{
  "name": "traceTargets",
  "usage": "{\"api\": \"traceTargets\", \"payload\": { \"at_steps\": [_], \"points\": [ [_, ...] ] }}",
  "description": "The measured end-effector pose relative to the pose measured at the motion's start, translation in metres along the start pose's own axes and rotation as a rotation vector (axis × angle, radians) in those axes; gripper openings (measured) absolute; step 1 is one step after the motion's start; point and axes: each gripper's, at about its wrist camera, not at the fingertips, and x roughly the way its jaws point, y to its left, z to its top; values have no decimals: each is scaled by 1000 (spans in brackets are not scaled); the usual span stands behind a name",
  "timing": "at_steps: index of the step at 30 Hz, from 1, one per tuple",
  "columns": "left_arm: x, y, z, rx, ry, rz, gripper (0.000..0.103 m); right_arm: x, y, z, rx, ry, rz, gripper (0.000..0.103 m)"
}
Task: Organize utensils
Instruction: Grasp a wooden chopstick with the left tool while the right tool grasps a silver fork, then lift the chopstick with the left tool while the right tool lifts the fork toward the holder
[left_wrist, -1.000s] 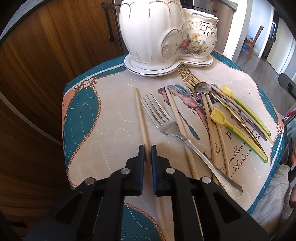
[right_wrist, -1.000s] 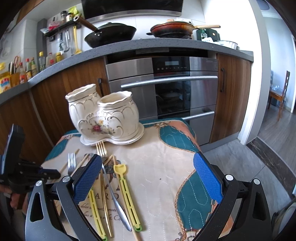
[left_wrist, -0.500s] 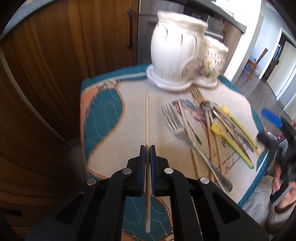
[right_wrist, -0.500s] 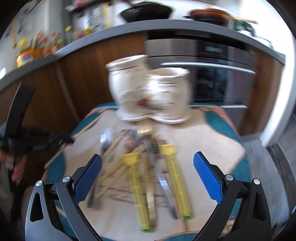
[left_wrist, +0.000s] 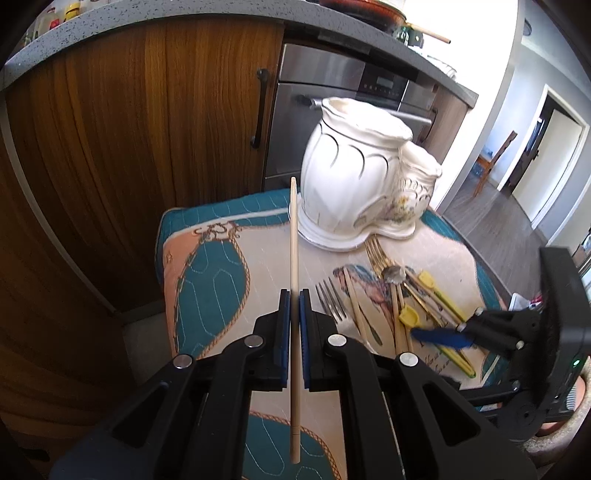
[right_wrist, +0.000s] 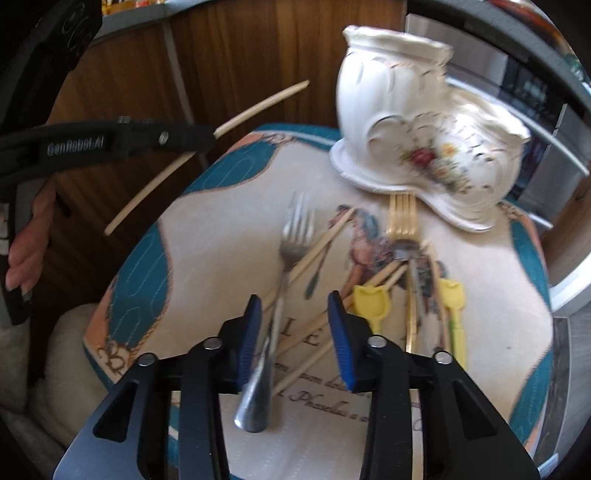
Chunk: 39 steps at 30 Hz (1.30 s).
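My left gripper (left_wrist: 294, 295) is shut on a wooden chopstick (left_wrist: 294, 236) and holds it in the air above the mat, tip toward the white double ceramic holder (left_wrist: 354, 184). The chopstick (right_wrist: 258, 105) and left gripper (right_wrist: 210, 142) also show in the right wrist view. My right gripper (right_wrist: 294, 314) is open, low over the silver fork (right_wrist: 280, 280) and several chopsticks (right_wrist: 317, 243). A gold fork (right_wrist: 402, 216), a small spoon (right_wrist: 406, 251) and two yellow-green scoops (right_wrist: 371, 301) lie right of it.
The utensils lie on a teal and beige quilted mat (right_wrist: 207, 229) over a small table. Wooden cabinets (left_wrist: 147, 147) and an oven (left_wrist: 332, 81) stand behind. The ceramic holder (right_wrist: 417, 122) sits at the mat's far edge.
My left gripper lifted the chopstick higher off the mat. My right gripper swung left and down over the silver fork, its jaws narrowed.
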Motion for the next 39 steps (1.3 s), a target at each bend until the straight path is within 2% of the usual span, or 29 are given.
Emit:
{"api": "traceTargets", "payload": {
  "at_steps": [3, 5, 12, 17, 19, 20, 23, 29, 31, 39],
  "points": [
    [0, 4, 3, -4, -10, -16, 5, 7, 4, 2, -12, 38, 15, 28],
    [1, 3, 5, -1, -15, -23, 5, 12, 7, 1, -35, 62, -5, 23],
    [2, 5, 4, -4, -17, -34, 5, 32, 8, 13, -57, 116, -3, 22],
    [0, 5, 4, -8, -21, -35, 5, 53, -2, 25, -3, 182, 67, 21],
    [-1, 6, 4, -9, -25, -35, 5, 58, -3, 32, -1, 190, 85, 16],
    [-1, 6, 4, -10, -26, -34, 5, 62, -2, 33, -25, 195, 66, 16],
    [0, 7, 4, -11, -24, -34, 5, 68, -8, 38, -38, 197, 24, 15],
    [1, 9, 4, -20, -23, -33, 5, 82, -16, 55, 19, 190, 42, 15],
    [1, 11, 4, -24, -26, -33, 5, 86, -19, 57, 24, 179, 54, 6],
    [0, 17, 4, -43, -35, -29, 5, 78, -35, 53, 84, 63, 92, 6]
  ]
}}
